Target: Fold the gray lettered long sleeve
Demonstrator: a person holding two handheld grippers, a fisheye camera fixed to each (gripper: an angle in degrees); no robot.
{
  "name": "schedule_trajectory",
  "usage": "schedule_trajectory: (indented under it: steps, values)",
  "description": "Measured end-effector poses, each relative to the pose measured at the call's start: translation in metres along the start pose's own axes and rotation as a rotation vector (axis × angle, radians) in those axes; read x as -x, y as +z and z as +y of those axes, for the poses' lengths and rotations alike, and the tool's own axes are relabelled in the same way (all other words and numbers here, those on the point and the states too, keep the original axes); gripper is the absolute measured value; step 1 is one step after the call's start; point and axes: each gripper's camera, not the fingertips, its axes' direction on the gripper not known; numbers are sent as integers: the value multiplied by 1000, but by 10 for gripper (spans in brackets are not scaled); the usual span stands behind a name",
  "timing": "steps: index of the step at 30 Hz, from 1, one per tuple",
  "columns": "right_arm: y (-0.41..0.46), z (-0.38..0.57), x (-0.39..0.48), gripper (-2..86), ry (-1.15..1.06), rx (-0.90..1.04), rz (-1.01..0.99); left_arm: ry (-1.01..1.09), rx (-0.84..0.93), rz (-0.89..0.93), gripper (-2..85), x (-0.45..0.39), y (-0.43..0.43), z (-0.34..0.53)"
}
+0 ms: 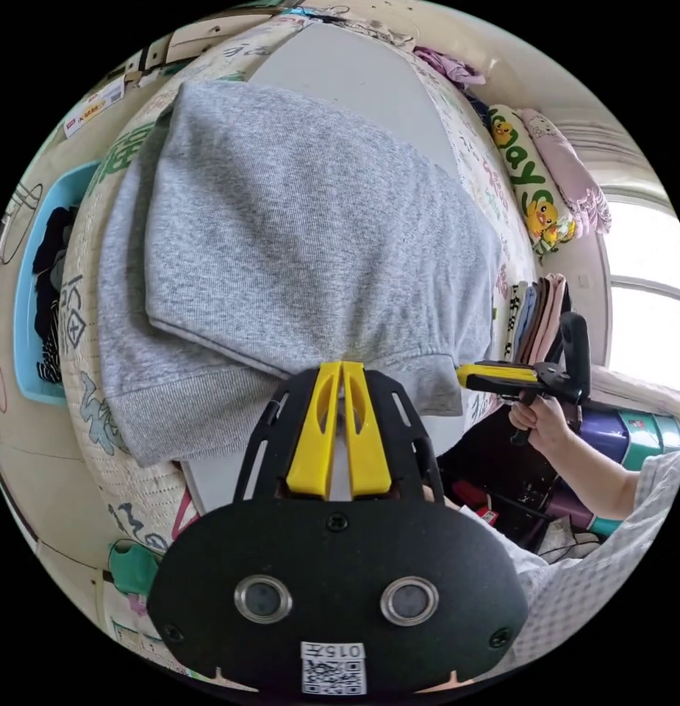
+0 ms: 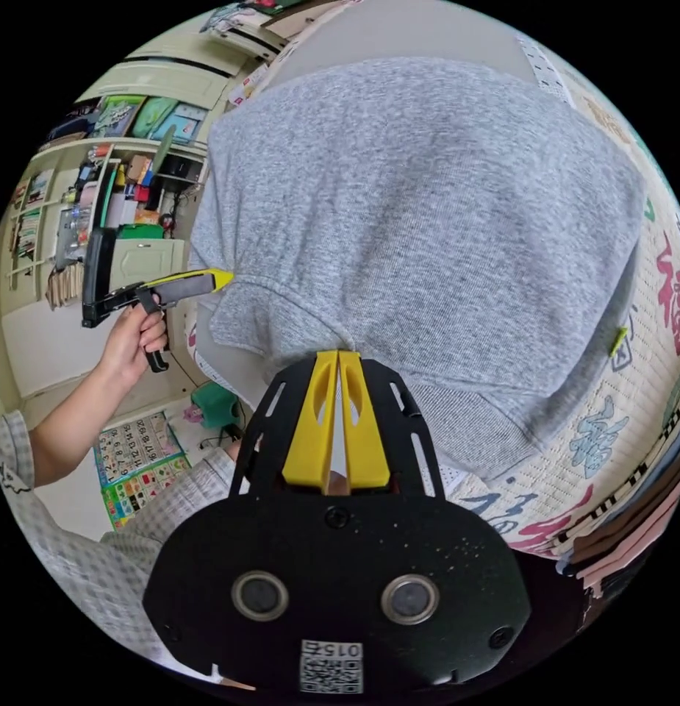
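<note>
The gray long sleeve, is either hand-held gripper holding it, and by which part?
Both seem to pinch the gray long sleeve at its near edge: the left hand-held gripper and the right hand-held gripper, jaws closed.

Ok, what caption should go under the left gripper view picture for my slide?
Two grippers, left and right, pinch the near edge of a folded gray shirt on a printed mat.

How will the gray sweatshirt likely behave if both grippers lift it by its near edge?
The gray sweatshirt would probably droop: it already lies in soft folded layers. Its thick knit and ribbed hem suggest moderate weight and decent grip for the left gripper and right gripper.
</note>
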Motion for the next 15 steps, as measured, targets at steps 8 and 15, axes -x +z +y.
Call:
schedule_trajectory:
  steps: [8, 15]
  values:
    - [-117, 61, -138, 82, 335, -445, -65, -228, -357, 86, 62, 94, -118, -30]
    - [-106, 37, -205, 109, 461, -478, -222, -430, -358, 149, 125, 156, -106, -82]
